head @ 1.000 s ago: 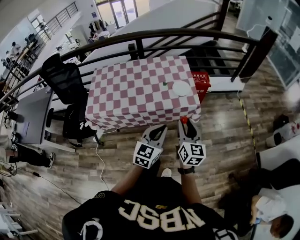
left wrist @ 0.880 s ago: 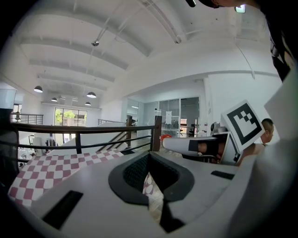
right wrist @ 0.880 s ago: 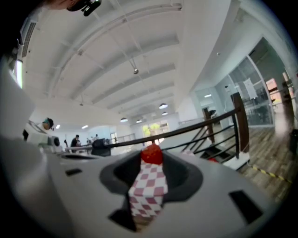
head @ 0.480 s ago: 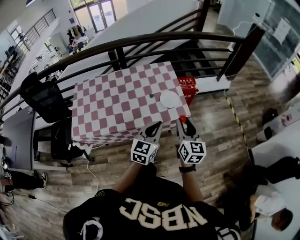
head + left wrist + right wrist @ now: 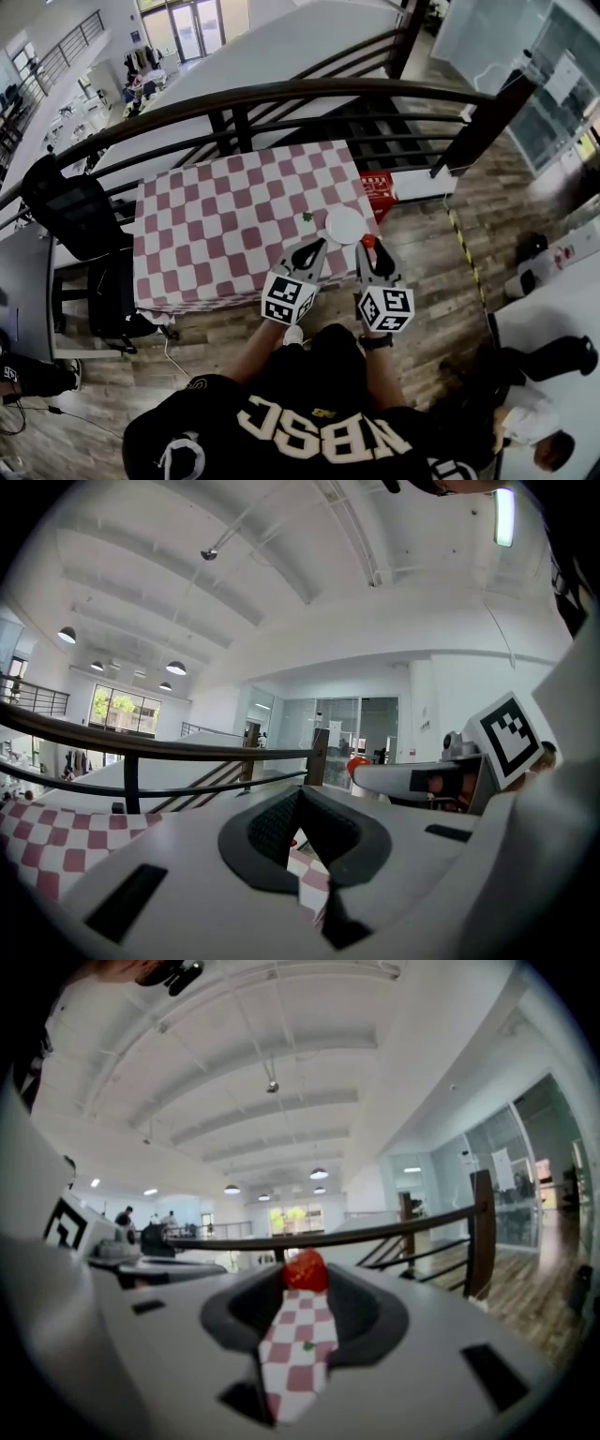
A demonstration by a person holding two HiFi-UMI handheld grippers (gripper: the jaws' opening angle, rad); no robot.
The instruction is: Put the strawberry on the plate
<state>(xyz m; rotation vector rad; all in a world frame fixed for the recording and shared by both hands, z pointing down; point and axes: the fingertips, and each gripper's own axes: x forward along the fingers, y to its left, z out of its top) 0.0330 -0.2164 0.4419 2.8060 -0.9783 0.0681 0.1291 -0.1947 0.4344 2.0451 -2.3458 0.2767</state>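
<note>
A red strawberry (image 5: 368, 240) is pinched at the tips of my right gripper (image 5: 368, 247), just off the near right corner of the table with the red-and-white checked cloth (image 5: 216, 234). In the right gripper view the strawberry (image 5: 305, 1270) sits between the jaw tips, with checked cloth showing below it. The white plate (image 5: 344, 225) lies on the cloth near that corner, a little beyond and left of the strawberry. My left gripper (image 5: 317, 247) hovers at the table's near edge, jaws shut with nothing in them (image 5: 297, 794).
A small green bit (image 5: 307, 217) lies on the cloth left of the plate. A red basket (image 5: 379, 184) stands on the floor behind the table's right end. A black railing (image 5: 281, 94) runs behind the table. A black office chair (image 5: 70, 202) is at the left.
The table and plate have come nearer; both grippers now reach the table's near edge. The strawberry stays held in the right gripper.
</note>
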